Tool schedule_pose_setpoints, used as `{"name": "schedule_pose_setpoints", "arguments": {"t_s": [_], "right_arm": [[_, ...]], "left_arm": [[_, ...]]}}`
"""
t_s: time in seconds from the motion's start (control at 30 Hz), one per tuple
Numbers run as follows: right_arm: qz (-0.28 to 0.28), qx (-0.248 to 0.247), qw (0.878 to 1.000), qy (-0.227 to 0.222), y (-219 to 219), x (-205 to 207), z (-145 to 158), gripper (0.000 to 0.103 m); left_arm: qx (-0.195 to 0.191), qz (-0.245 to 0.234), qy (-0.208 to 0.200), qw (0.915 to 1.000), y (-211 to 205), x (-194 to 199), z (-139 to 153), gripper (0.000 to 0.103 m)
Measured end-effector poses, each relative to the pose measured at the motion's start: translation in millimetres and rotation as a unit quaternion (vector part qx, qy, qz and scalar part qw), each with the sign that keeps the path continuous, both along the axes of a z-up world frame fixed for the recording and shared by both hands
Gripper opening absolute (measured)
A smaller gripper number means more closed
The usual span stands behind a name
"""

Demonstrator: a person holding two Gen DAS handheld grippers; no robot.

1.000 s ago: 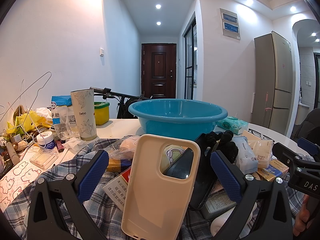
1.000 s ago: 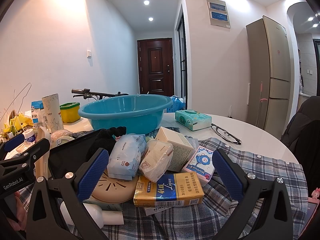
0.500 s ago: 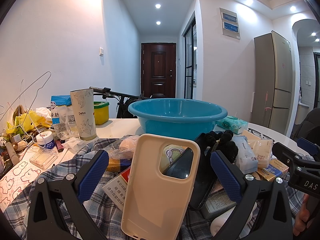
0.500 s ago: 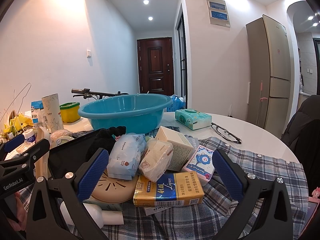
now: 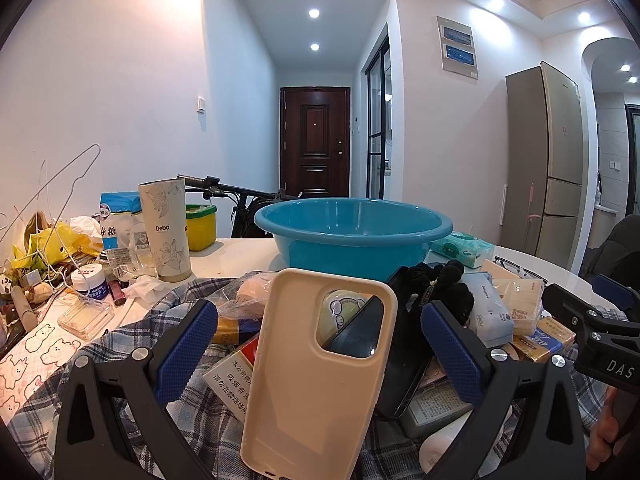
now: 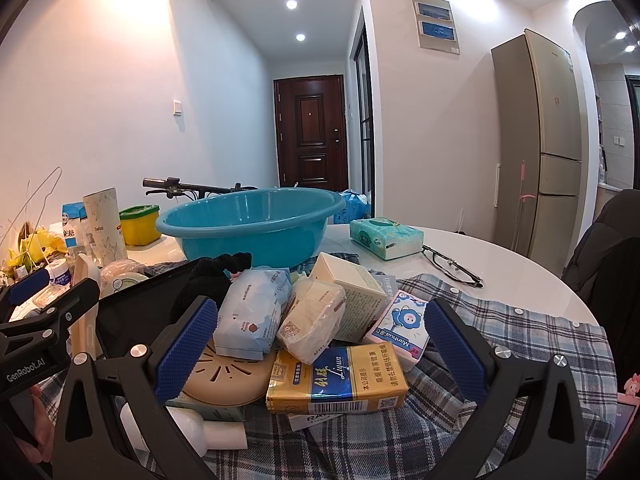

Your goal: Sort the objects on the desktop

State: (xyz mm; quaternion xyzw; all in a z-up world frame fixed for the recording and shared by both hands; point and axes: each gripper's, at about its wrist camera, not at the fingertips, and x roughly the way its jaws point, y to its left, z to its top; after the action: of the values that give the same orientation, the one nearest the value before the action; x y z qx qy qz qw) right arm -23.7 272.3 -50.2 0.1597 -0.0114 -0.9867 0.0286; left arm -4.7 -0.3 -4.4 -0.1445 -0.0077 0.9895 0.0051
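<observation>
A pile of small items lies on a plaid cloth (image 6: 520,344) in front of a blue basin (image 5: 354,236). In the left wrist view a cream phone case (image 5: 316,372) stands upright between the fingers of my open left gripper (image 5: 320,344), touching neither pad, beside a black tablet (image 5: 400,364). In the right wrist view my open right gripper (image 6: 320,348) straddles a yellow-blue cigarette pack (image 6: 336,376), a blue wipes pack (image 6: 250,314), a clear tissue pack (image 6: 312,320), a cream box (image 6: 352,292) and a pink tissue pack (image 6: 400,330). Neither gripper holds anything.
A white floral tumbler (image 5: 164,230), yellow tub (image 5: 200,226), sugar bags, white jar (image 5: 90,286) and wire hanger crowd the table's left. A green tissue pack (image 6: 386,236) and glasses (image 6: 452,266) lie at the right on the white table. The basin also shows in the right wrist view (image 6: 250,224).
</observation>
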Motion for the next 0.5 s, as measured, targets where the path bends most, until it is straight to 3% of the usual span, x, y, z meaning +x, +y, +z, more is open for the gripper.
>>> {"name": "schedule_pose_setpoints", "arguments": {"t_s": [0.5], "right_arm": [[0.006, -0.011, 1.000, -0.029, 1.1, -8.3, -1.6, 0.103]], "left_arm": [[-0.002, -0.005, -0.021, 0.9998, 5.9, -3.3, -0.3, 0.103]]}}
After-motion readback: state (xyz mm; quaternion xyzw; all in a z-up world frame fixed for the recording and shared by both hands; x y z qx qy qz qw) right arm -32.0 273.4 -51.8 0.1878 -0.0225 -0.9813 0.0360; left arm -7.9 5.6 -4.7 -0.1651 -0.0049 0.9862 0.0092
